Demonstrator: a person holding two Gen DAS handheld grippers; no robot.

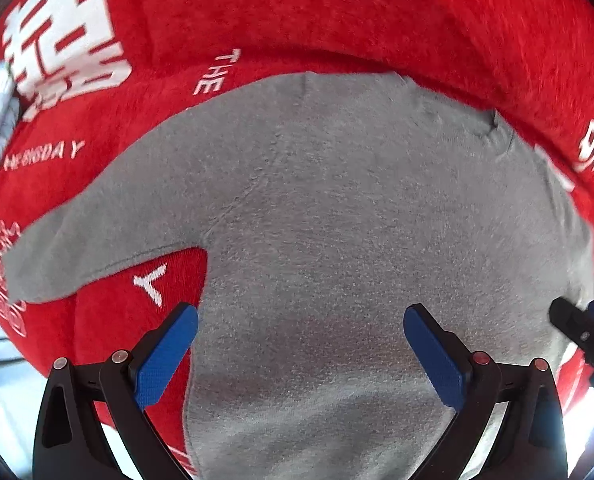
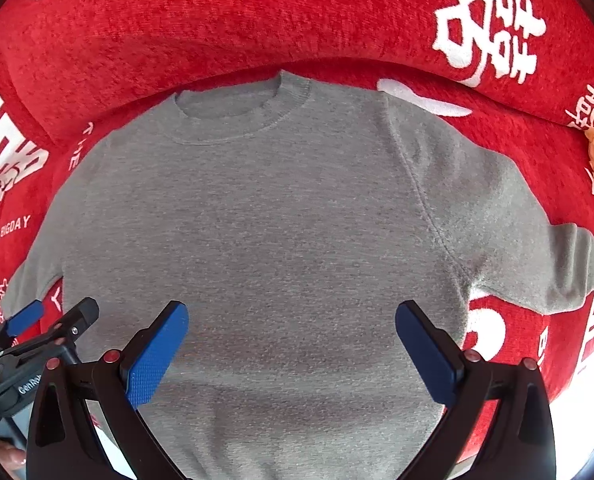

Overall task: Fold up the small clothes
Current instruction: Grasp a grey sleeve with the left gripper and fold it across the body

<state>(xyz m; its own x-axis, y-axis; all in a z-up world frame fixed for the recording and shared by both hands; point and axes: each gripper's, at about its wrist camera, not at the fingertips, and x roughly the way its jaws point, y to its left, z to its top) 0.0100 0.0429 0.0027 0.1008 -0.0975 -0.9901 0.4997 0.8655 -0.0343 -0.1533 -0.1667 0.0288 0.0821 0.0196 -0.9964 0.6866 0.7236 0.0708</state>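
bright, even daylight in both views, with soft shadow cast on the grey sweater (image 2: 257, 216) just beyond the fingertips. blown-out white glare at the near corners, strongest near right. heavy fisheye bending, dark vignette round the rims. slight motion blur in the left wrist view, smearing the red blanket (image 1: 377, 20) at far right; right wrist view sharper.

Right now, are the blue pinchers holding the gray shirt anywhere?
No. The left gripper and right gripper are open above the gray sweatshirt, holding nothing.
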